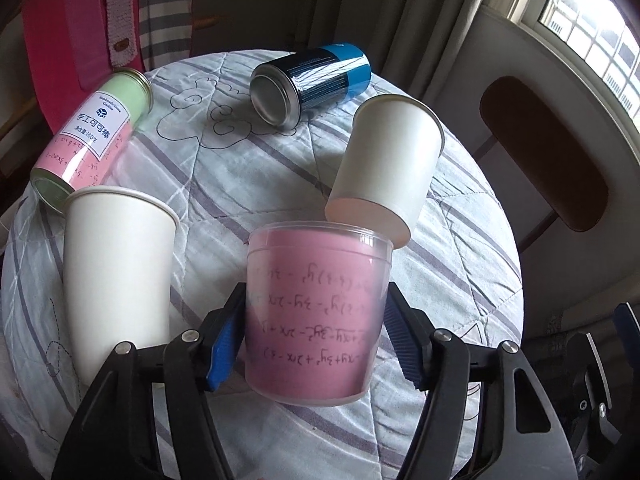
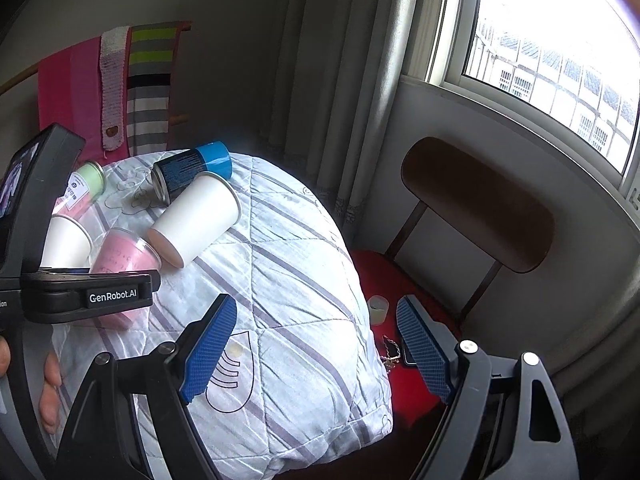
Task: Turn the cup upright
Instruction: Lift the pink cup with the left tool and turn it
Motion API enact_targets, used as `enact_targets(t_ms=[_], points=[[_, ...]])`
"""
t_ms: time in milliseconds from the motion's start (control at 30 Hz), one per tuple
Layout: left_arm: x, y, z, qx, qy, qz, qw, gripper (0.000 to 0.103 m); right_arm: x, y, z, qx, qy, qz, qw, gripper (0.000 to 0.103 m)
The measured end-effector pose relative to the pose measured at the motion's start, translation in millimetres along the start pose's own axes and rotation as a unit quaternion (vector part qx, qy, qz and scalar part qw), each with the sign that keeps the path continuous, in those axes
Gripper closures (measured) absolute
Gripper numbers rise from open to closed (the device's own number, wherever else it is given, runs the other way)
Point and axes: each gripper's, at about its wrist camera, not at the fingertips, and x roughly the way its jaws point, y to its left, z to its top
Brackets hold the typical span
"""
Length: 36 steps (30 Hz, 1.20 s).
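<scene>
My left gripper (image 1: 316,340) is shut on a clear plastic cup with a pink paper lining (image 1: 316,308), holding it by its sides, rim pointing away and slightly up above the table; the cup also shows in the right wrist view (image 2: 124,258). A white paper cup (image 1: 116,276) stands just left of it. Another white paper cup (image 1: 386,168) lies on its side behind it; it also shows in the right wrist view (image 2: 196,220). My right gripper (image 2: 316,348) is open and empty over the table's right edge.
A round table under a striped quilted cloth (image 1: 248,176) holds a blue and black can (image 1: 310,80) on its side and a green and pink tin (image 1: 90,136) on its side. A wooden chair (image 2: 476,204) with a red seat stands right of the table, below a window.
</scene>
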Motion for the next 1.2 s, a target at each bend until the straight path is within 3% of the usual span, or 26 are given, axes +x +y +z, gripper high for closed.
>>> enact_targets(t_ms=[233,467,700,933,1033,1200], points=[[-22,2,-20,0.036,0.003,-0.002,0.9994,0.037,-7,4,0,0.007,0.000,-0.001,1.000,0.019],[-30,11,-30,0.038,0.022,-0.027,0.9986,0.037,-16,16,-4,0.008,0.002,0.003,1.000,0.019],[-52,17,-46,0.061,0.032,-0.025,0.9973,0.037,-26,22,-6,0.010,0.000,0.002,1.000,0.019],[-39,17,-58,0.078,0.055,-0.016,0.9953,0.036,-31,32,-10,0.003,0.003,0.007,1.000,0.019],[-31,19,-58,0.083,0.073,-0.016,0.9938,0.032,-32,32,-11,0.007,0.009,0.009,1.000,0.019],[-47,21,-67,0.114,0.049,-0.016,0.9922,0.019,-37,31,-11,0.013,0.011,0.003,1.000,0.019]])
